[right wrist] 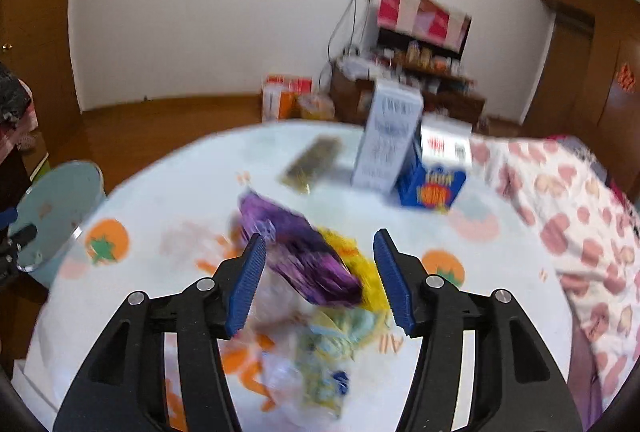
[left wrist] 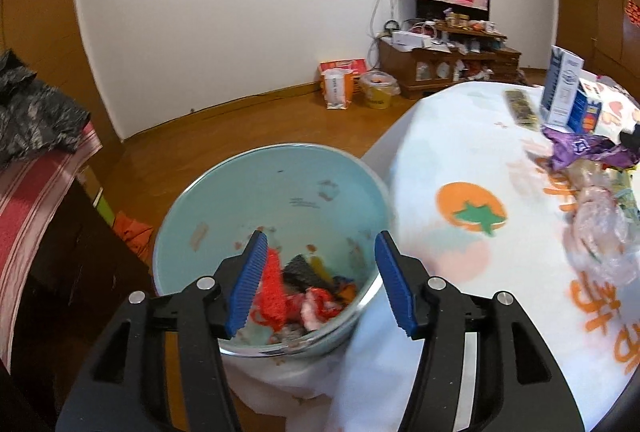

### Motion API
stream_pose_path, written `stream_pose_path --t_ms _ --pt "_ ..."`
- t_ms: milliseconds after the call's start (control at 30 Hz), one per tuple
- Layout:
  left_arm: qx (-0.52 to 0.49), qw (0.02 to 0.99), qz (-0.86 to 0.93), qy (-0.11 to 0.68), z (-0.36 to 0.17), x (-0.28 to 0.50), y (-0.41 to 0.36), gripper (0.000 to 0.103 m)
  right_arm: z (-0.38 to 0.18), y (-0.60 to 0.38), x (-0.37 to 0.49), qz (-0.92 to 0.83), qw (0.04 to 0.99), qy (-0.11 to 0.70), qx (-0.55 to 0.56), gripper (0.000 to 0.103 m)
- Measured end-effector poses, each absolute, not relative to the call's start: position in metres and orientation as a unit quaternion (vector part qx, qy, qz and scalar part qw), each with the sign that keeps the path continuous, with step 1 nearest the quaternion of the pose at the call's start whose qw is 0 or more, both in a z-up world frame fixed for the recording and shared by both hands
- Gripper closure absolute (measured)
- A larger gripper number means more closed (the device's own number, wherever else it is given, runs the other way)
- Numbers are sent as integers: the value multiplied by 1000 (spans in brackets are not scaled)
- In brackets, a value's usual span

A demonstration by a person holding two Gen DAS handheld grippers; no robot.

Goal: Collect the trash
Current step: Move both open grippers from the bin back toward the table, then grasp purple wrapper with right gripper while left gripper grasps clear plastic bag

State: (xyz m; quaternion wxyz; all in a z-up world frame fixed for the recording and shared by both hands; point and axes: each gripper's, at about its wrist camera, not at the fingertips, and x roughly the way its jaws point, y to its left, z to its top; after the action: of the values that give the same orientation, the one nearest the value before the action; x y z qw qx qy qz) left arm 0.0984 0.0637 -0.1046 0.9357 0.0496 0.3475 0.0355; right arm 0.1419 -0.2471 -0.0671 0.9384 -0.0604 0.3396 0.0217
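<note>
The left gripper (left wrist: 320, 280) hangs over the pale blue bin (left wrist: 276, 172) beside the table (left wrist: 460, 152), jaws apart with nothing between them; red, black and orange scraps (left wrist: 304, 288) lie at the bin's bottom. The right gripper (right wrist: 320, 280) is also parted and empty above the trash pile on the table, where a purple wrapper (right wrist: 300, 256) lies with its long axis running from upper left to lower right, over clear plastic (right wrist: 276, 296) and a yellow wrapper (right wrist: 352, 260).

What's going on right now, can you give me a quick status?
Left gripper open over light-blue bin, trash inside. Right gripper open above purple wrapper on table. Nothing blocking.
</note>
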Motion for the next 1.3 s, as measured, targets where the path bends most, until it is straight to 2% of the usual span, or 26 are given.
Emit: stream_pose_path --t_ms 100,133,233,267,300,600,800,1067,1300 --pt "56 937 30 343 -103 100 51 47 -81 -254 144 33 928 368 -47 49" --pt "55 937 29 343 -102 101 49 47 -85 -256 142 38 926 372 -45 54" --pt "55 937 24 345 -101 104 43 46 -91 -253 136 48 923 379 -45 75" --pt "56 936 23 346 -101 105 42 46 -91 -251 134 53 923 380 -44 90" --pt "55 936 20 346 -100 105 39 46 -89 -250 133 53 923 378 -45 93" --pt "58 942 -14 330 -83 101 10 46 -51 -271 105 38 947 317 -21 95" --pt "71 943 -63 320 -74 100 -33 46 -31 -326 67 -3 956 294 9 95" --pt "95 936 -127 315 -81 95 -106 46 -66 -382 25 -59 941 333 27 95" --pt "115 914 -156 356 -113 99 -146 46 -106 -387 12 -56 930 361 41 95"
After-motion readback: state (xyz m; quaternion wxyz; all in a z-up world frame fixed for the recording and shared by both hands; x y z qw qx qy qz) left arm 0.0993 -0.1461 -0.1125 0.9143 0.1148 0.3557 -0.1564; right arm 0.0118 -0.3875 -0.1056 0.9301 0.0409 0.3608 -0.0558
